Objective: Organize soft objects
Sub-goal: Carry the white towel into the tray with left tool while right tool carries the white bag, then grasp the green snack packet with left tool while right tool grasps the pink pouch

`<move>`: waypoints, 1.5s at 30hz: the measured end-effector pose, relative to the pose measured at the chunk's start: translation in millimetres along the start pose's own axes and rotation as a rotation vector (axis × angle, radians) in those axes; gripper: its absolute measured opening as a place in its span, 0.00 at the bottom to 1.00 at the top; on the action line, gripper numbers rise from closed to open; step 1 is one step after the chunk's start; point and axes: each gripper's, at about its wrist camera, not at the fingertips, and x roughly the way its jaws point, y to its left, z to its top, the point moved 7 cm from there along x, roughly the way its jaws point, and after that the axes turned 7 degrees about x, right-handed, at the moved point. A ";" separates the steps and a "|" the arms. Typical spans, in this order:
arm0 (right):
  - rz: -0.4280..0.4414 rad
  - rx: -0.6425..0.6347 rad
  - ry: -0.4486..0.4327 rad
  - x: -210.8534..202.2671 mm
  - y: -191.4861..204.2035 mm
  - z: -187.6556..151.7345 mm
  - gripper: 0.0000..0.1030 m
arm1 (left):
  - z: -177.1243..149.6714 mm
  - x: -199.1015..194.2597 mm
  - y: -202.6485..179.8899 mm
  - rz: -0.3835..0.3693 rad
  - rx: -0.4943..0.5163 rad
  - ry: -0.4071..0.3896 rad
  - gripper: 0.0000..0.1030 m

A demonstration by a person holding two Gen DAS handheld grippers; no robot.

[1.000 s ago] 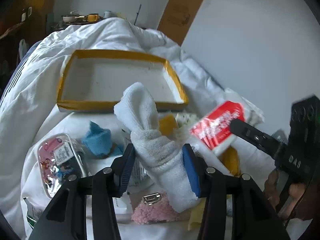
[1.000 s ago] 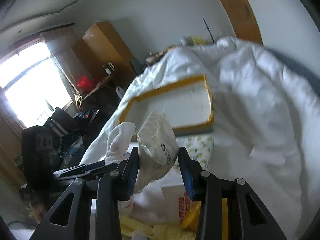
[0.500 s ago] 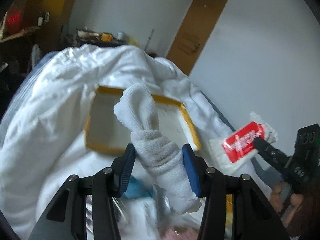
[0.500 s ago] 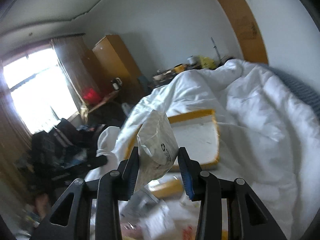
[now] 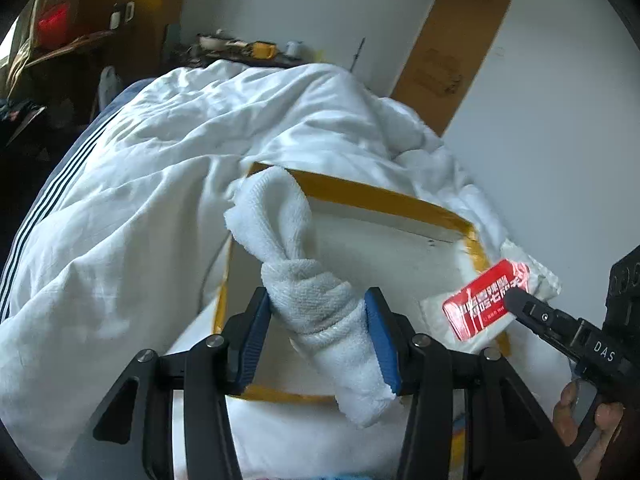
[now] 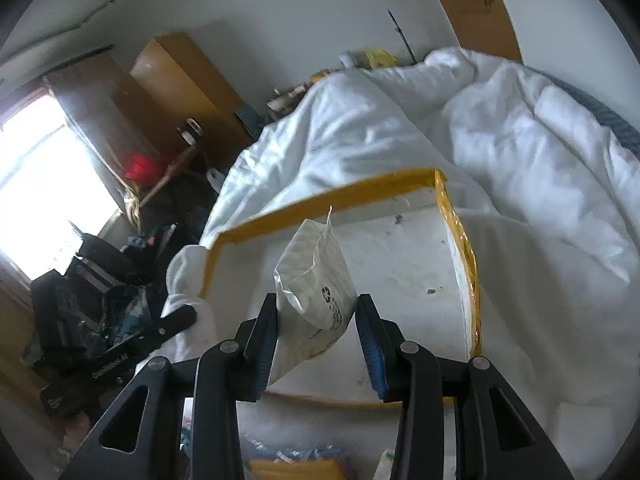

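Note:
My left gripper [image 5: 316, 340] is shut on a knotted white towel [image 5: 308, 280] and holds it over the near left part of a white tray with yellow taped rim [image 5: 380, 194]. My right gripper [image 6: 316, 340] is shut on a white tissue pack [image 6: 316, 280] and holds it over the same tray [image 6: 320, 204]. In the left wrist view the pack shows its red label [image 5: 486, 304] at the tray's right side. In the right wrist view the towel [image 6: 184, 280] and the left gripper's fingers [image 6: 176, 320] show at the tray's left edge.
The tray lies on a rumpled white duvet [image 5: 140, 200] that rises behind it. A wall [image 5: 540, 140] runs along the right. Loose items [image 6: 292, 464] lie below the tray's near edge. A wooden cabinet [image 6: 160, 92] and clutter stand left of the bed.
Both grippers have lifted their loads away from the pile of items and moved forward over the tray. The pile has dropped out of the left wrist view.

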 end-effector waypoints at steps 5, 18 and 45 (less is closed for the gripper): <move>-0.001 0.034 0.050 16.8 -12.6 -6.3 0.42 | 4.0 7.0 8.5 0.032 -0.018 0.012 0.46; -0.029 0.010 0.025 -13.1 3.4 -9.8 0.70 | 0.6 9.6 5.0 -0.032 -0.053 0.051 0.72; 0.022 -0.238 -0.080 -169.7 55.2 -137.4 0.76 | -74.3 -159.1 -34.1 -0.147 0.065 -0.015 0.82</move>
